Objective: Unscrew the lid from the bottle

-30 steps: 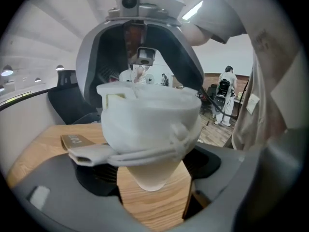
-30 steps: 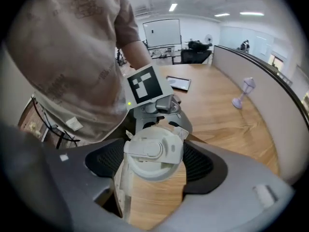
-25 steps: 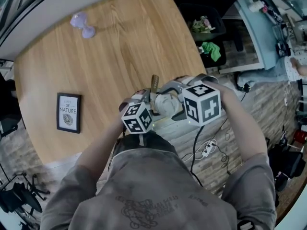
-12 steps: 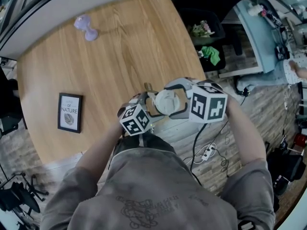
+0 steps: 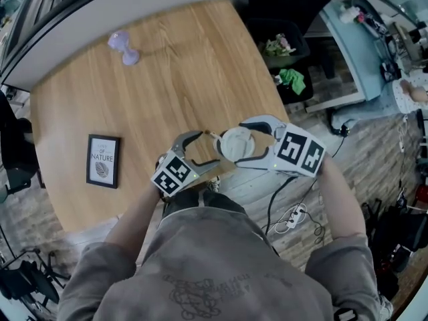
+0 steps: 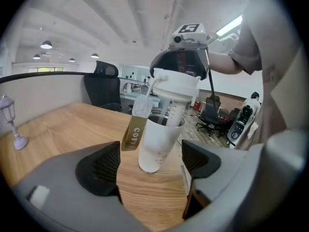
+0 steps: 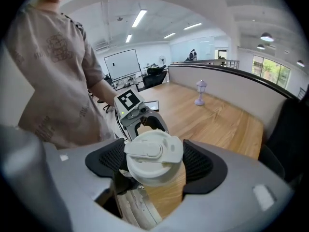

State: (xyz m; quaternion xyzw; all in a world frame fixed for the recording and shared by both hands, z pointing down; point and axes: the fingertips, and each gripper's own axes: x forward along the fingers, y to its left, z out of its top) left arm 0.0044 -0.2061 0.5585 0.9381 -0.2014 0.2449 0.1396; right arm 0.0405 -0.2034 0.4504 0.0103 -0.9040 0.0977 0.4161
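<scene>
At the near edge of the wooden table [image 5: 167, 92], the left gripper [image 6: 152, 163] stands with its jaws wide apart and nothing pressed between the pads. The bottle [image 6: 159, 141] is straight ahead of them, just beyond the fingertips and on the line between the two pads, so this is the gripper nearer to the body. The bottle stands upright on the tabletop with its long axis vertical. The right gripper [image 7: 153, 161] sits directly above it, angled steeply down, with its jaws closed on the lid [image 6: 176, 85], one ribbed pad on either side of the rim. The lid looks already raised off the mouth, with a gap showing under its skirt. A clear graduated insert [image 6: 175, 111] hanging below it still reaches down into the opening. Clearing it therefore looks like a matter of lifting straight up along the bottle's axis, and the unheld body could tip or drag along if the insert catches. The bottle is a plain white, slightly translucent tumbler that narrows toward its base. The lid is white and round with a flip tab across its top. A brown coffee sachet [image 6: 133, 132] leans at the bottle's left side with its upper end at the rim. Whether that end is tucked inside cannot be told.
</scene>
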